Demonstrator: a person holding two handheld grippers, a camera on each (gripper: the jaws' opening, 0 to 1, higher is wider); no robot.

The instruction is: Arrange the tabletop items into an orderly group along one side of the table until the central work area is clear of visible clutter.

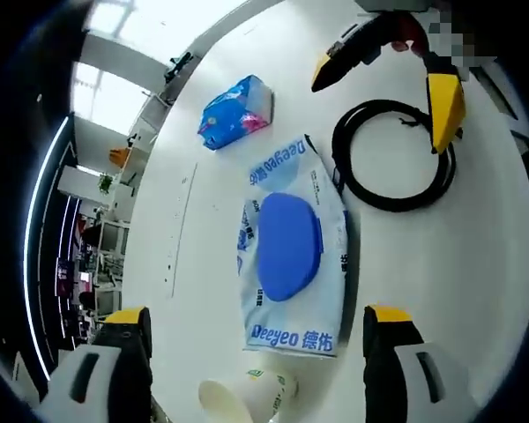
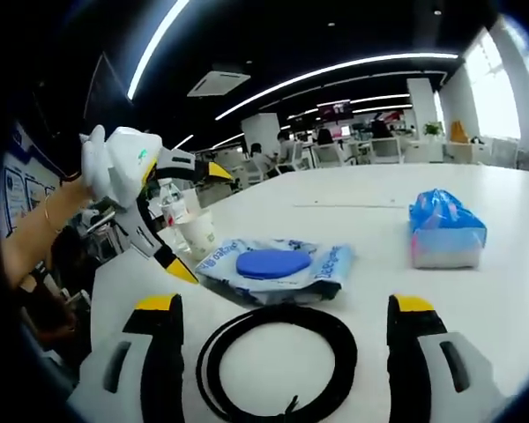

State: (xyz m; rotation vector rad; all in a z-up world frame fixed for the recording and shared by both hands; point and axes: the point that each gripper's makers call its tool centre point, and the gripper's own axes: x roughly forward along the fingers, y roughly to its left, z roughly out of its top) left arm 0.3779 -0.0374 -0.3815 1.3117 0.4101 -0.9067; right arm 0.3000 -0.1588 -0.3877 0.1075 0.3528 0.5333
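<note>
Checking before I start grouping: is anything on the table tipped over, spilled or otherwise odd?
Yes: the white paper cup lies tipped on its side by the blue-lidded wet-wipes pack; no spill visible. The coiled black cable and blue tissue packet look fine.

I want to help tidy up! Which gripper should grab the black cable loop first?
Probably the right gripper. Its open jaws stand on either side of the black cable loop, right in front. The left gripper is open over the wet wipes pack and paper cup instead.
</note>
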